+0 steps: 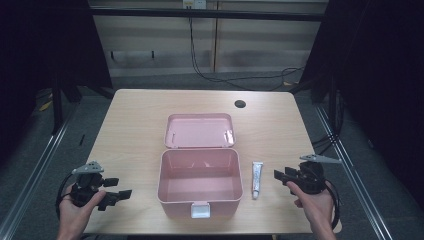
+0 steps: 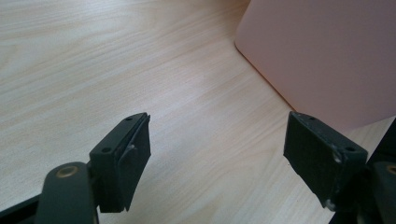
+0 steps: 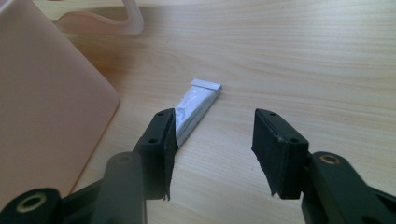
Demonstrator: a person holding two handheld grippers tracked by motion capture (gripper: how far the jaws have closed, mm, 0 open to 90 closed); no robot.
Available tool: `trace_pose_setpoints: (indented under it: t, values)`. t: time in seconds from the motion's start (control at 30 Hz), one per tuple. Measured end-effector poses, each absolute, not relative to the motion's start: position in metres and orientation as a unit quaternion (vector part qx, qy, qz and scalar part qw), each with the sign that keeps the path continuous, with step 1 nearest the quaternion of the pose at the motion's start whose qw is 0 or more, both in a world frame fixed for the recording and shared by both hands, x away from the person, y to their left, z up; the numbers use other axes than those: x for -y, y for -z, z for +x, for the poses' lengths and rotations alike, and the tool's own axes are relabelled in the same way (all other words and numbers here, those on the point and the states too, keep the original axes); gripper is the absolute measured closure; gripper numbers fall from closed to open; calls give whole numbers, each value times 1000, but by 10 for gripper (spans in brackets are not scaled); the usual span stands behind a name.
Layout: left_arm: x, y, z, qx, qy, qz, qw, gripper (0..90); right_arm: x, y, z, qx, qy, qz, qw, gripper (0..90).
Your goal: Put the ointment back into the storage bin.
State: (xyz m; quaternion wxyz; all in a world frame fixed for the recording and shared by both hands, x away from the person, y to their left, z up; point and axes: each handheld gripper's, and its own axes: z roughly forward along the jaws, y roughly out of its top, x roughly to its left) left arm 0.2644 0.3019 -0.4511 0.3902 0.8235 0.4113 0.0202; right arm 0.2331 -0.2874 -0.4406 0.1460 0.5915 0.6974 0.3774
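A pink box stands open and empty at the table's front middle, its lid laid back flat behind it. A small white tube lies on the table just right of the box. My right gripper is open, held by a hand to the right of the tube and pointing at it; in the right gripper view the tube lies just beyond the left jaw, partly hidden by it. My left gripper is open with nothing in it, left of the box, whose pink wall shows ahead.
The light wooden table has a dark round hole at the back right. A white latch sits on the box's front wall. Black cables run across the floor behind the table.
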Motion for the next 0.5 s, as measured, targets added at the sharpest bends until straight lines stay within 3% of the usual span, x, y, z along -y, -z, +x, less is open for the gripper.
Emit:
trace_pose_setpoints:
  t: [0.23, 0.4, 0.5]
  values:
    - [-302, 451, 264, -412, -21, 824, 390, 229, 272, 431, 241, -709, -355, 601, 98, 575]
    - [-302, 451, 264, -412, -21, 823, 389, 229, 264, 426, 249, -720, -333, 602, 93, 621]
    - [-302, 452, 265, -411, -19, 824, 389, 229, 258, 425, 257, -737, -308, 598, 59, 613]
